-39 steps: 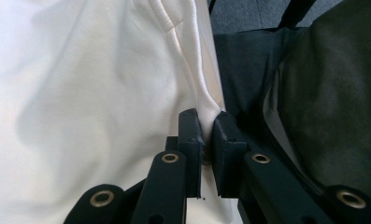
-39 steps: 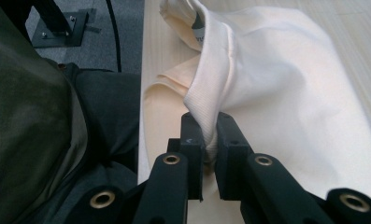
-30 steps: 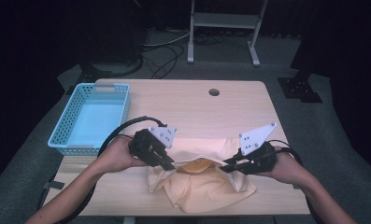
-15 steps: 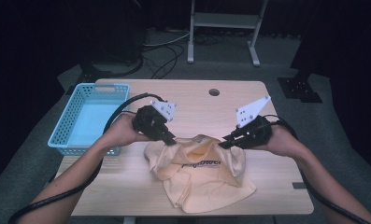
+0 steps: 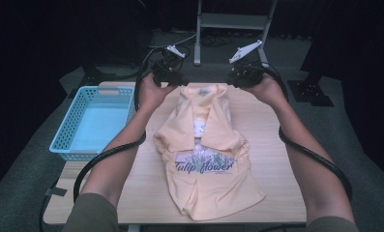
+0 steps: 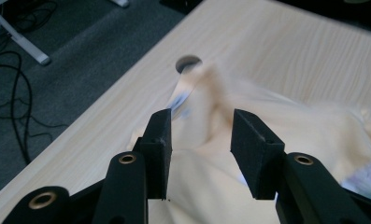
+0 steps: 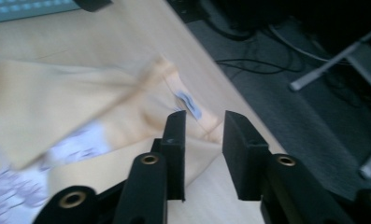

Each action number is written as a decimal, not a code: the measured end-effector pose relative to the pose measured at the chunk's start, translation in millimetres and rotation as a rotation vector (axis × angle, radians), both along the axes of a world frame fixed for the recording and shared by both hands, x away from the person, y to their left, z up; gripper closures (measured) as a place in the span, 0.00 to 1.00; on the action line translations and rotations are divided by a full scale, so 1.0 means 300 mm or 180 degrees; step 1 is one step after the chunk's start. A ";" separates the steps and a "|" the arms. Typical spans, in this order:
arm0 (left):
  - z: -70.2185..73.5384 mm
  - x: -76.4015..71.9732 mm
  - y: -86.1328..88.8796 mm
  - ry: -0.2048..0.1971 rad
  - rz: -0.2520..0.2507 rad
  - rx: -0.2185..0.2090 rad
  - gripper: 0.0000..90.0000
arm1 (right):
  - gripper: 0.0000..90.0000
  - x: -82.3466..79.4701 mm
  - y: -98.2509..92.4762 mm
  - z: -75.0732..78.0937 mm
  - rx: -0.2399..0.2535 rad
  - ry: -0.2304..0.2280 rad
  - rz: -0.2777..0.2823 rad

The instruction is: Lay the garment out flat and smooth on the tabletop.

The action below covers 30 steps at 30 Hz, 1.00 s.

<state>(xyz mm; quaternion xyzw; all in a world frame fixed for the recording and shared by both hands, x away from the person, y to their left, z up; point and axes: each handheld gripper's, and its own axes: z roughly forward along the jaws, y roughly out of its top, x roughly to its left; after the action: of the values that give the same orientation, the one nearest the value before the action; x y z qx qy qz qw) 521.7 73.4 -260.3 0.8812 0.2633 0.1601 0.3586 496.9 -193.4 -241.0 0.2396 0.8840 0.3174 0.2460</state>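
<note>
1. At the table's far edge, the yellow T-shirt (image 5: 206, 145) has been dragged from a crumpled heap near 6 o'clock and stretched lengthwise toward 12 o'clock; its collar end now lies at the far edge, its hem near the front edge.
2. The jaws of both the left gripper (image 5: 172, 77) and the right gripper (image 5: 240, 77) have just been opening. In the left gripper view (image 6: 199, 140) they are spread with cloth lying below and between them, not pinched; in the right gripper view (image 7: 204, 149) they are parted with bare gap between the pads, the collar label just beyond them.
3. Judged meaning: the pull-out stage is done and the garment has been let go (sleeves and sides remain folded inward, so flattening is judged unfinished).
4. Edges: the collar lies very near the far table (image 5: 272, 145) edge and just beside the cable hole (image 6: 189, 63); further pull toward 12 o'clock could slide cloth off.
5. Open room: bare tabletop at 3 o'clock of the shirt is wide. At 9 o'clock a narrower strip is left before the blue basket (image 5: 68, 140), which stands apart from the cloth.
</note>
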 end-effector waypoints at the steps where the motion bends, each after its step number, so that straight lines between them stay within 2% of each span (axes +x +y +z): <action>1: -0.016 -0.009 -0.002 0.0050 -0.0094 -0.0001 0.65 | 0.75 -0.010 0.004 -0.014 -0.0034 0.0021 0.0045; 3: -0.049 -0.031 -0.004 0.0115 -0.0151 0.0007 0.63 | 0.73 -0.031 0.002 -0.053 -0.0018 0.0128 0.0135; 5: -0.087 -0.053 -0.003 0.0254 -0.0265 -0.0063 0.63 | 0.72 -0.050 -0.003 -0.083 0.0037 0.0185 0.0168; 6: -0.102 -0.065 -0.004 0.0265 -0.0297 -0.0036 0.62 | 0.69 -0.063 -0.006 -0.105 0.0095 0.0260 0.0201; 10: -0.164 -0.114 -0.006 0.0426 -0.0480 -0.0142 0.61 | 0.65 -0.111 -0.012 -0.186 0.0119 0.0405 0.0271; 12: -0.190 -0.134 -0.011 0.0461 -0.0529 -0.0100 0.59 | 0.62 -0.133 -0.014 -0.233 0.0114 0.0507 0.0293; 14: -0.218 -0.153 -0.016 0.0523 -0.0585 -0.0131 0.57 | 0.60 -0.150 -0.018 -0.266 0.0149 0.0561 0.0292; 16: -0.253 -0.177 -0.026 0.0557 -0.0621 -0.0057 0.53 | 0.56 -0.168 -0.020 -0.306 0.0173 0.0636 0.0314; 21: -0.335 -0.218 -0.044 0.0710 -0.0680 0.0006 0.49 | 0.48 -0.210 -0.015 -0.399 0.0164 0.0813 0.0361; 22: -0.357 -0.229 -0.049 0.0722 -0.0687 0.0076 0.49 | 0.46 -0.219 -0.013 -0.418 0.0153 0.0836 0.0373; 25: -0.413 -0.252 -0.061 0.0805 -0.0713 0.0172 0.48 | 0.42 -0.248 -0.004 -0.477 0.0075 0.0882 0.0415; 26: -0.429 -0.257 -0.063 0.0838 -0.0709 0.0153 0.48 | 0.42 -0.257 0.000 -0.495 0.0090 0.0898 0.0429; 27: -0.441 -0.260 -0.065 0.0880 -0.0716 0.0194 0.47 | 0.42 -0.263 0.003 -0.509 0.0092 0.0916 0.0431; 30: -0.479 -0.280 -0.076 0.0893 -0.0712 0.0310 0.45 | 0.40 -0.279 0.011 -0.546 0.0064 0.0970 0.0438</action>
<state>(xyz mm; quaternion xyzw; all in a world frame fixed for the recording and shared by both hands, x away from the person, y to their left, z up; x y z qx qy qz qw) 437.6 50.7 -404.2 0.9350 0.2031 0.0073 0.2908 413.1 -190.0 -404.6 0.2263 0.9221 0.3022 0.0843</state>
